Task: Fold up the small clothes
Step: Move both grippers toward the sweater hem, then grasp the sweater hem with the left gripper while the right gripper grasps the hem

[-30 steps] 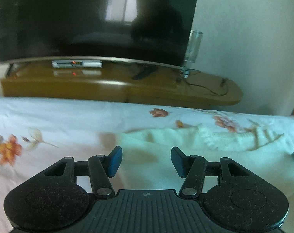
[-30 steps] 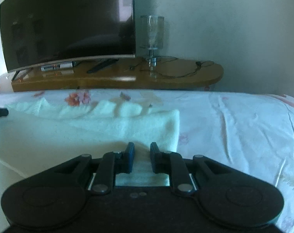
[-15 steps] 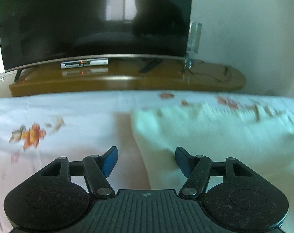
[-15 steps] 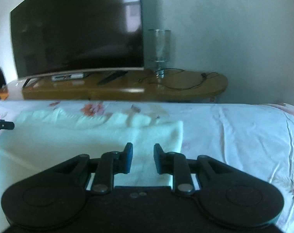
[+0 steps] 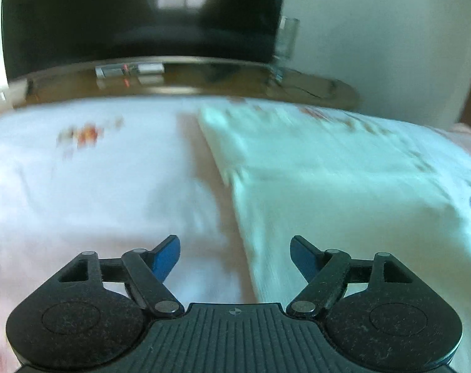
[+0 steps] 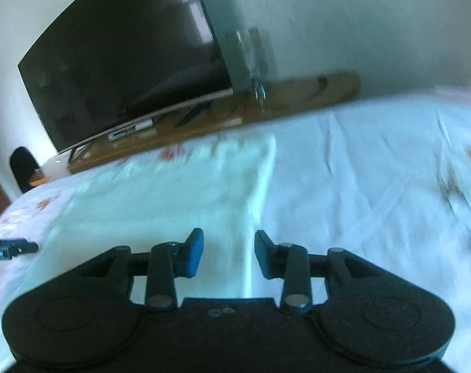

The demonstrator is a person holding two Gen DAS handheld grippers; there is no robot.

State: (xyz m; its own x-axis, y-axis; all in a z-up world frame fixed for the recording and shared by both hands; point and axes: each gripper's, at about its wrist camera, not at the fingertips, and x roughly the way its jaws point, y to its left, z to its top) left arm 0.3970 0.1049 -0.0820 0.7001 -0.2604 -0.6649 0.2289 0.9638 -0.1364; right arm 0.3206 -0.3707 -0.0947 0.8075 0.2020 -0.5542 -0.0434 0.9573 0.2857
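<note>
We found the pale knit garment [image 5: 344, 186] lying flat on the floral bed sheet [image 5: 80, 192], soft, light and limp. Both the left claw [image 5: 235, 256] and right claw [image 6: 227, 250] were opening, empty, over its near corners, where we judged the best hold.

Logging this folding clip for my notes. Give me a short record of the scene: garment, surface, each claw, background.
garment: pale knit, lying flat, blurred
surface: floral sheet
left claw: jaws opening, nothing gripped, over the knit's left edge
right claw: jaws opening, nothing gripped, over the knit's right edge
background: TV, wooden stand, glass
</note>
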